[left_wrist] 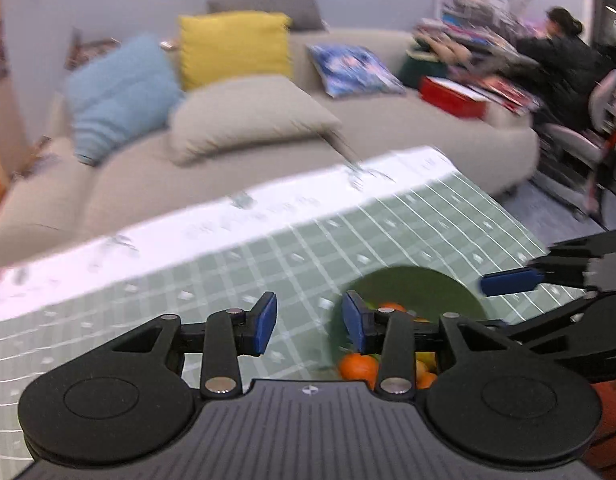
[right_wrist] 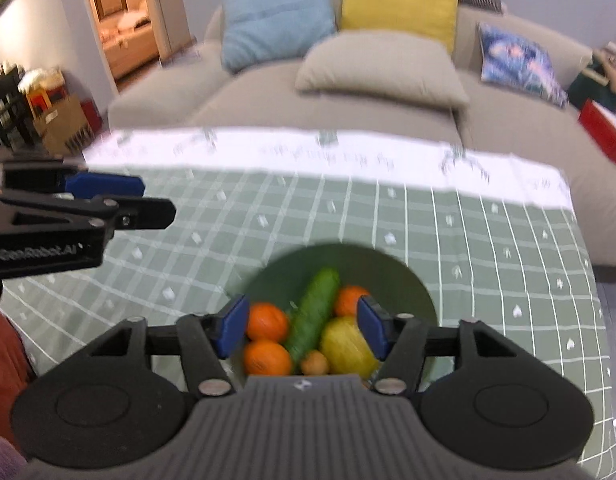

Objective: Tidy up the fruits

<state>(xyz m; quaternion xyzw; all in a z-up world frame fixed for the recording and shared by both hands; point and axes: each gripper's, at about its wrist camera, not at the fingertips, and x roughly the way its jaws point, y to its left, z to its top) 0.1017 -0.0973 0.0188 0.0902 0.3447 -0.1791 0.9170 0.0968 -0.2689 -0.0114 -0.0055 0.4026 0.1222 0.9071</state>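
Hovering empty, part-open, the left gripper point(left_wrist: 308, 326) and right gripper point(right_wrist: 302, 330) flank the fruit-filled dark green round bowl point(right_wrist: 412, 280); probably finished, next only withdrawing.

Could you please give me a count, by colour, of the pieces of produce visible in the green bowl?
In the green bowl, seen from the right wrist view:
Orange: 3
Green: 1
Yellow: 1
Small tan-brown: 1
Total: 6
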